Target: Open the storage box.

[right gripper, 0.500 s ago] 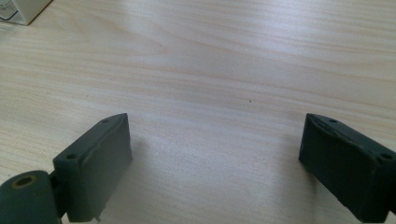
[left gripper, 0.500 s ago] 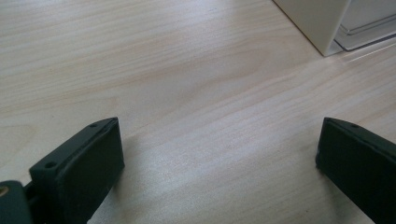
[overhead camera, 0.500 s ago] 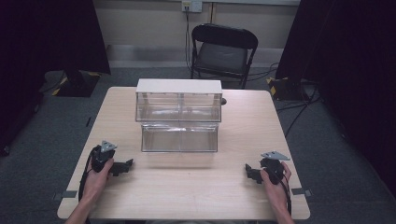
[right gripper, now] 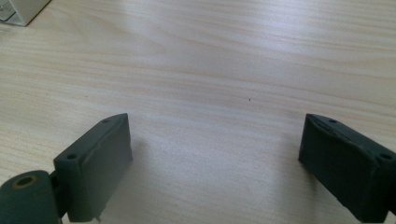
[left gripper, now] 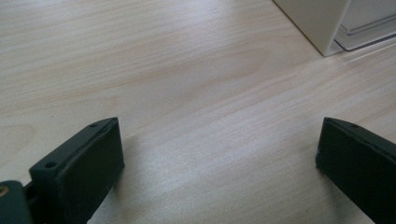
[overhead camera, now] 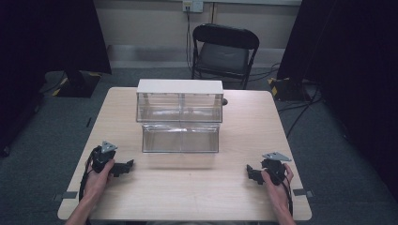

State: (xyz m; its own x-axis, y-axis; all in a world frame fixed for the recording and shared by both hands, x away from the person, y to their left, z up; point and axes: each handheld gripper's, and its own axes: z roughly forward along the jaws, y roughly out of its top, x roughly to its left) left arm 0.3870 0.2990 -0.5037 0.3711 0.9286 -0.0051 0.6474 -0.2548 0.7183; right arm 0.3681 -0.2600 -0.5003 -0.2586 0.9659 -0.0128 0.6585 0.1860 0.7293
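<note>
Table top: pale wood-grain, smooth, satin sheen. Drawer unit at 12 o'clock: clear glossy plastic fronts, matt white top & side panels. Left gripper and right gripper: matt black plastic jaws, slightly rough faces. Chair beyond: black padded seat, dull finish.

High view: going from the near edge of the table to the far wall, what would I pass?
The two hand-held grippers, left gripper and right gripper, then the pulled-out clear drawer, the white-topped drawer box, the black folding chair.
</note>
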